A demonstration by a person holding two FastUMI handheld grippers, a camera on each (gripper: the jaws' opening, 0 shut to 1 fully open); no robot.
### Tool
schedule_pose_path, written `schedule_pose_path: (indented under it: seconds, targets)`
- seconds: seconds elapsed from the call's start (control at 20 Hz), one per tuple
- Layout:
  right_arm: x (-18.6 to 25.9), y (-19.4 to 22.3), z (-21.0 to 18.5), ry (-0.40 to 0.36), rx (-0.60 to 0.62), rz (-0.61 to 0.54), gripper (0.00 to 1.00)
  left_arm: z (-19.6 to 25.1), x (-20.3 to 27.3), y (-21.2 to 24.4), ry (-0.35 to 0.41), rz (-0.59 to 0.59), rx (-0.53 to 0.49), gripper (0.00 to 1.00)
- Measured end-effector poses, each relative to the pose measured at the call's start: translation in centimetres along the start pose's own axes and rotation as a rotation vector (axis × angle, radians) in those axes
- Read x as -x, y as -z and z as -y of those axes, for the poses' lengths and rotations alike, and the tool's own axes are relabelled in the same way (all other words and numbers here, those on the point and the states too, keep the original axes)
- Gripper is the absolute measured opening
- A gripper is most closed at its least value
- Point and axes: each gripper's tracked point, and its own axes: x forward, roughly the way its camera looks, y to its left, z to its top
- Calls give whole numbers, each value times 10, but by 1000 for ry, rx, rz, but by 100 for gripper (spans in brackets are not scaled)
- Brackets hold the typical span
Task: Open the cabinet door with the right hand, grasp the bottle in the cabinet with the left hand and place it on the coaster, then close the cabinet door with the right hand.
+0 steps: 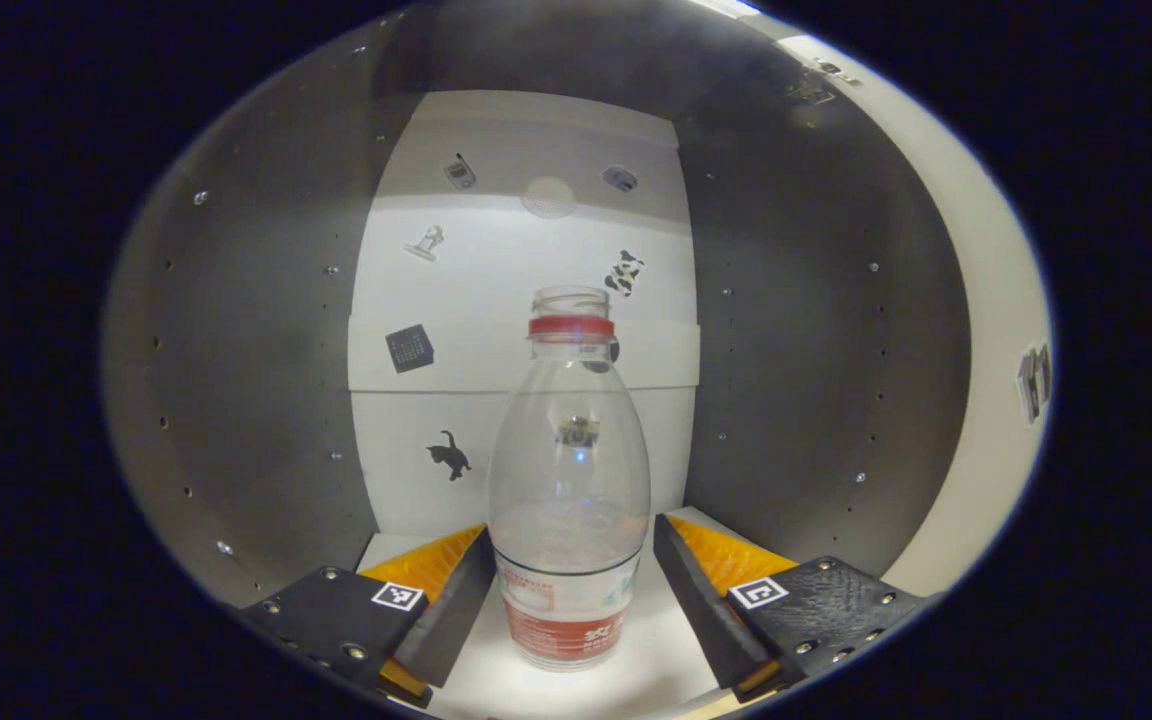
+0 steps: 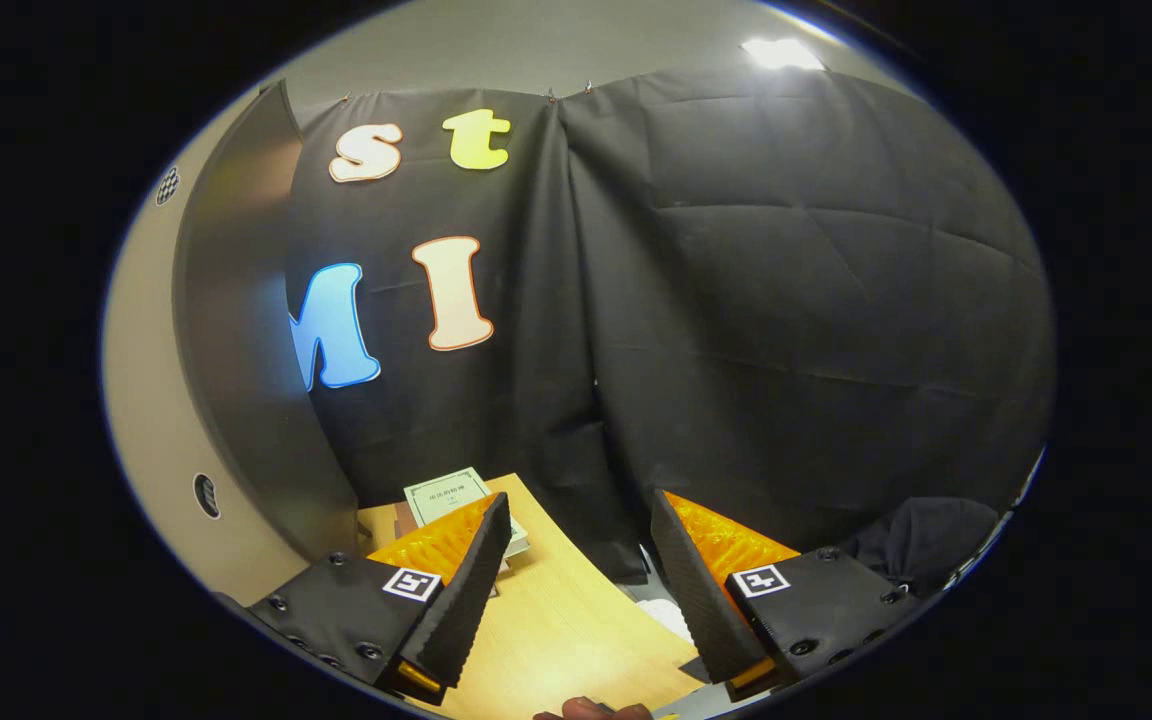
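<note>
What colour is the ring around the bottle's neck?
Red. The ring sits just under the open mouth of the clear bottle, best seen in the left gripper view.

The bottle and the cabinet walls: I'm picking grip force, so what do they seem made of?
The bottle looks like thin clear plastic with a glossy finish: the back panel's stickers show through it, and a printed label wraps its base. It has no cap. The cabinet side walls look like matt grey laminated board, probably, judging by the rows of drilled shelf-pin holes. The left gripper stands open around the bottle.

L claw [image 1: 570,590] open, R claw [image 2: 570,590] open
</note>
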Motion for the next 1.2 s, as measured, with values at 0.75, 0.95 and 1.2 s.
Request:
schedule_pose_path:
  seconds: [0.75, 0.95, 1.2]
  targets:
    - [1, -5, -14, -30, -2, 14, 90, 14, 48, -41, 66, 78, 13, 69]
    - [12, -3, -16, -40, -13, 21, 90, 17, 95, -62, 93, 110, 12, 72]
    - [34, -10, -20, -56, -54, 36, 90, 1, 169, -63, 81, 109, 16, 69]
